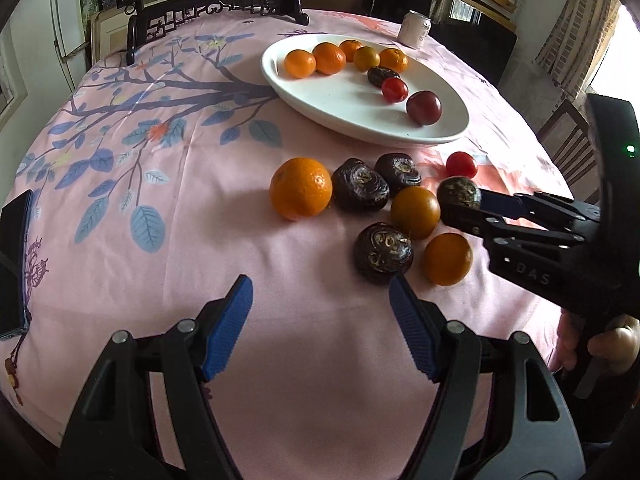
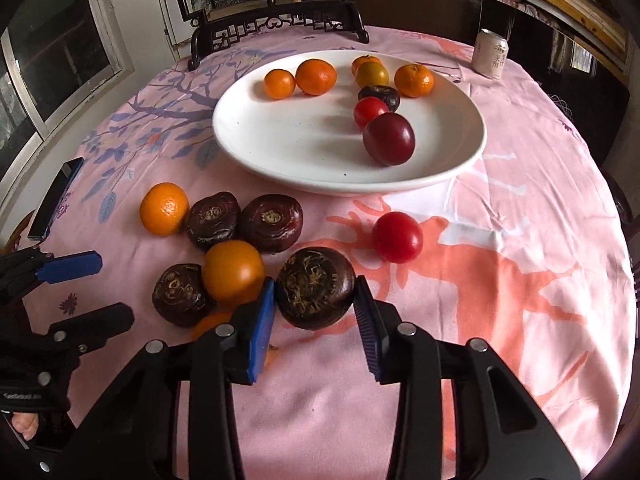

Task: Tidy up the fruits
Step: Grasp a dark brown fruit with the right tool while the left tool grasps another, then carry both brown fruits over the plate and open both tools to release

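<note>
1. R gripper [image 2: 314,294] has its pads on both sides of a dark water chestnut [image 2: 316,286], on the cloth just in front of the white plate [image 2: 248,136].
2. L gripper [image 1: 320,320] spread wide, holding nothing, hovering near the pile.
3. Chestnut prob. firm, light, skin rough so decent friction; grip across the flat sides, mid-height.

Home dining rm: floral tablecloth [image 1: 160,240], carved wooden chair [image 1: 216,12].

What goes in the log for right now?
right hand-held gripper: shut on chestnut | left hand-held gripper: open | plate: part filled
</note>
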A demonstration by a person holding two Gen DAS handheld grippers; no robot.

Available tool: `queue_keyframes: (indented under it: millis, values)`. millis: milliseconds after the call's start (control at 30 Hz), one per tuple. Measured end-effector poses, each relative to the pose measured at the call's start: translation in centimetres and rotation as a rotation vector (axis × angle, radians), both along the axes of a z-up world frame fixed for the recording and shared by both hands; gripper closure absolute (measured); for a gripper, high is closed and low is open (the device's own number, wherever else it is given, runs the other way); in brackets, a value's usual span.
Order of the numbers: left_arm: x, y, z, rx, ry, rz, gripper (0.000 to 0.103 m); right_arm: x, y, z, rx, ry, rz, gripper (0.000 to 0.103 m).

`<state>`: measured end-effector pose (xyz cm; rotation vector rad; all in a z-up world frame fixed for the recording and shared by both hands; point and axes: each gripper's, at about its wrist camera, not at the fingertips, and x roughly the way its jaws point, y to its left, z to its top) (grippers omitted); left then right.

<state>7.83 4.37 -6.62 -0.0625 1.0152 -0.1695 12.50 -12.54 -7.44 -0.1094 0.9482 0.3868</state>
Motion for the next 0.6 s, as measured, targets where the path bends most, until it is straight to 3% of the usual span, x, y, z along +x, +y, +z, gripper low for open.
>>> queue_keyframes:
  millis: [233,400,433,533,600]
  values:
    - [1.2,-2.0,-1.6,0.027,0.039,-0.03,0.031,-4.0,-4.2,0.8,0.039,0.004,-0.067,0.063]
    - [2.0,-3.6,-1.8,0.067,0.008,-0.023,0.032,-5.5,-5.1,0.7,0.089,0.006,-0.073,0.063]
    - [2.2,-3.9,-1.9,0.077,-0.001,-0.026,0.037,-5.6,-5.1,0.6,0.094,0.006,-0.071,0.063]
    - [2.5,-4.8,-1.8,0.096,-0.025,-0.027,0.063,-5.4,-4.9,0.5,0.103,0.011,-0.069,0.063]
    - [2.6,-4.6,-1.7,0.076,-0.023,-0.013,0.064,-5.3,-4.8,0.4,0.107,0.011,-0.068,0.063]
